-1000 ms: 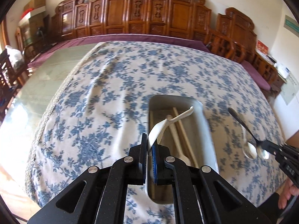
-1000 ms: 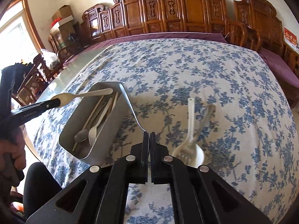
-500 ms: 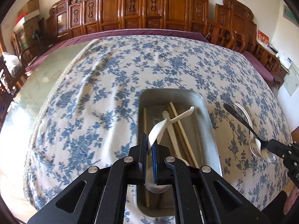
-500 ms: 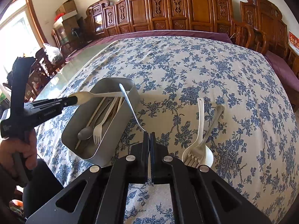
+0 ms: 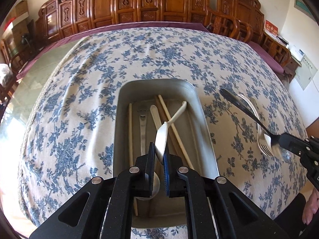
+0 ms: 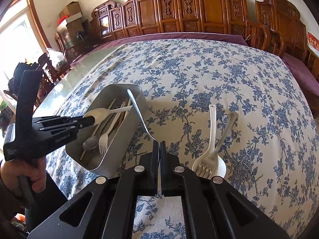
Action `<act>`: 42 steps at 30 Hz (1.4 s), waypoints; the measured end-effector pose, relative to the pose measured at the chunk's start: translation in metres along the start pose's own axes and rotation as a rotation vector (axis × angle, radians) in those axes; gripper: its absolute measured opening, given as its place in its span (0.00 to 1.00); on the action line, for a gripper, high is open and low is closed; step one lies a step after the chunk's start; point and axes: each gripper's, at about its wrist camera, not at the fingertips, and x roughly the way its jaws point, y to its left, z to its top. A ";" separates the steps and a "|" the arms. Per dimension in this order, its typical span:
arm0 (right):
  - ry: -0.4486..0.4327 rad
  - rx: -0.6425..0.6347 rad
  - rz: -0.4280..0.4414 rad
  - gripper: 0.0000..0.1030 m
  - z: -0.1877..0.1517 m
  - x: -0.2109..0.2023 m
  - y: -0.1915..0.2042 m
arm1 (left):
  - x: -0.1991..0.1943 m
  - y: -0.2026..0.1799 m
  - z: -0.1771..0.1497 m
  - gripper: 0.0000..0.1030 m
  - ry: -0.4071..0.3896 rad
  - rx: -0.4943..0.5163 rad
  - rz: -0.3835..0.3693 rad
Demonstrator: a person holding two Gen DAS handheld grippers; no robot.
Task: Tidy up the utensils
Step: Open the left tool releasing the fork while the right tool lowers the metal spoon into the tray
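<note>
Utensils half sorted: left gripper (image 5: pixel 159 157) pinches a white spoon (image 5: pixel 162 135) above the metal tray (image 5: pixel 201 107) (several pieces already inside). Right gripper (image 6: pixel 159 149) clamps a steel utensil (image 6: pixel 139 113); two forks (image 6: pixel 211 139) wait on the cloth at its two o'clock.

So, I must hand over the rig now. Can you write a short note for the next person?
Left hand-held gripper: shut on a white plastic spoon, over the metal tray.
Right hand-held gripper: shut on a metal utensil; its held end is hidden.
Done: chopsticks, metal spoon, white fork already lie in the tray.
Left: release both held pieces into the tray, then move the white spoon and metal fork from the tablecloth.
</note>
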 end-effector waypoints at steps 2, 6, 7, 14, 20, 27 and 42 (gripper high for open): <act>-0.001 -0.003 0.004 0.03 0.000 0.000 0.003 | -0.001 -0.001 -0.001 0.06 0.008 0.008 -0.008; -0.003 -0.010 0.014 0.03 0.002 0.001 0.011 | -0.010 0.003 -0.005 0.12 0.004 0.001 -0.020; -0.003 -0.013 0.016 0.02 0.002 0.002 0.013 | -0.014 0.005 -0.006 0.13 -0.001 -0.002 -0.022; -0.002 -0.025 0.034 0.03 0.009 0.008 0.032 | -0.036 0.021 -0.006 0.13 -0.032 -0.017 -0.031; 0.005 -0.042 0.051 0.02 0.015 0.018 0.055 | -0.053 0.038 -0.007 0.14 -0.061 -0.023 -0.017; 0.030 -0.024 0.064 0.02 0.021 0.035 0.077 | -0.065 0.054 -0.009 0.14 -0.085 -0.032 -0.007; 0.116 -0.026 -0.028 0.02 0.033 0.090 0.110 | -0.080 0.079 -0.013 0.19 -0.112 -0.065 0.007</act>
